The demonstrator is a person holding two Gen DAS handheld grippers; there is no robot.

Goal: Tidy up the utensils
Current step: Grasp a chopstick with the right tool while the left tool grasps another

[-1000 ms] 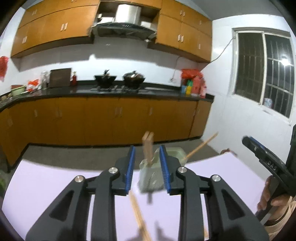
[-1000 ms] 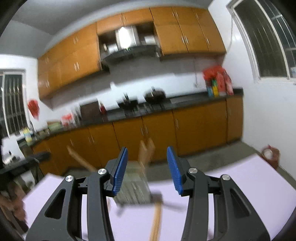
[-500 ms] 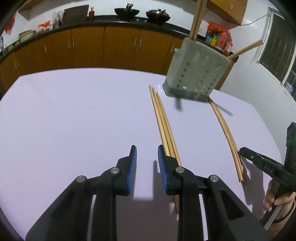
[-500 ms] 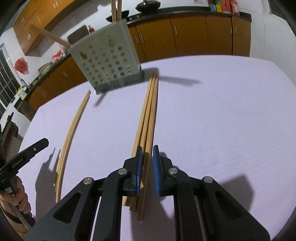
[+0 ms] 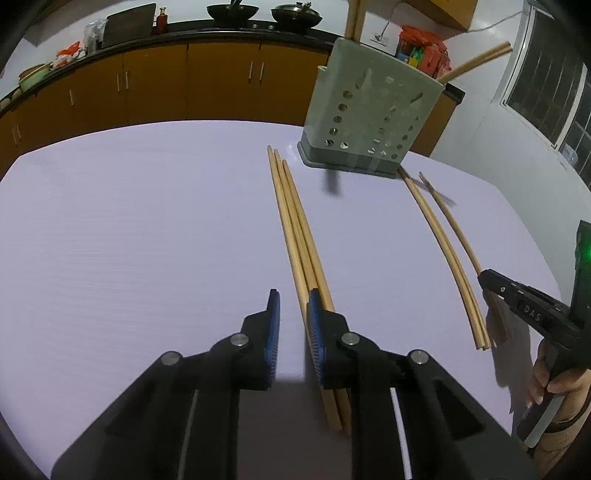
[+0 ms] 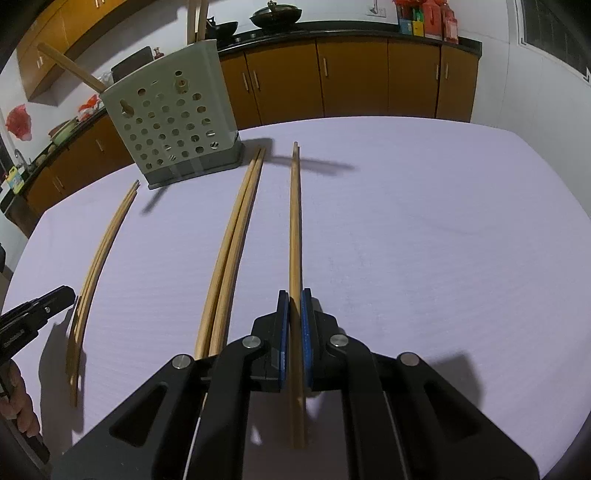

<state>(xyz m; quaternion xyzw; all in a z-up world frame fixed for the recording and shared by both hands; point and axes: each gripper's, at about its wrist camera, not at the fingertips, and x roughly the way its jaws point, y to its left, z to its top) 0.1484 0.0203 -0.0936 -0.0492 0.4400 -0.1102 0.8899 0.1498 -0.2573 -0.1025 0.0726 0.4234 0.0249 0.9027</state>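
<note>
A grey perforated utensil holder [image 5: 373, 118] stands at the far side of the lilac table, with chopsticks sticking out of it; it also shows in the right wrist view [image 6: 173, 125]. Three chopsticks [image 5: 295, 229] lie together in front of my left gripper [image 5: 293, 308], which is open, its right finger resting against them. My right gripper [image 6: 294, 306] is shut on a single chopstick [image 6: 294, 229], held a little above the table. Two chopsticks [image 6: 232, 243] lie just left of it. Another pair [image 5: 443, 251] lies further right in the left wrist view, near the other gripper [image 5: 524, 310].
The lilac table [image 5: 147, 229] ends just behind the holder. Beyond it stand orange kitchen cabinets [image 5: 221, 81] and a dark counter with pots [image 5: 291, 14]. In the right wrist view another chopstick pair [image 6: 99, 254] lies at the left, by the other gripper [image 6: 33, 317].
Both grippers tilted down from the kitchen view to the table. My right gripper closed on one chopstick of the middle bundle and lifted it clear to the right. My left gripper moved closer to the bundle.
</note>
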